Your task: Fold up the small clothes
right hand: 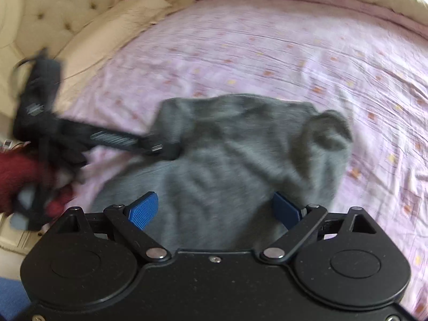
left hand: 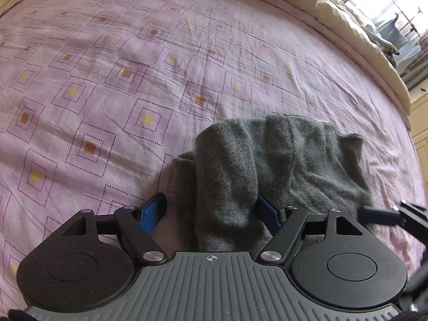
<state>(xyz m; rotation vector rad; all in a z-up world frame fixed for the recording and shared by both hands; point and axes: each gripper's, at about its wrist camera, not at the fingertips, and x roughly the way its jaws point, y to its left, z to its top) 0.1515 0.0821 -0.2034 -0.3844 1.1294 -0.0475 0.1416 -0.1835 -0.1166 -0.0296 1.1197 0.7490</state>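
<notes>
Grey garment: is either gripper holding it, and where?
Neither. Both the left gripper and right gripper stand open; the grey garment lies loose between their fingers on the bed.

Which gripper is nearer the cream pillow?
Left. The left gripper reaches from beside the pillow to the grey garment; the right gripper hovers over the garment, farther off.

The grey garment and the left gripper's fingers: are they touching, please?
Touching. The left wrist view shows the grey garment draped between the open left gripper, against its right finger.
</notes>
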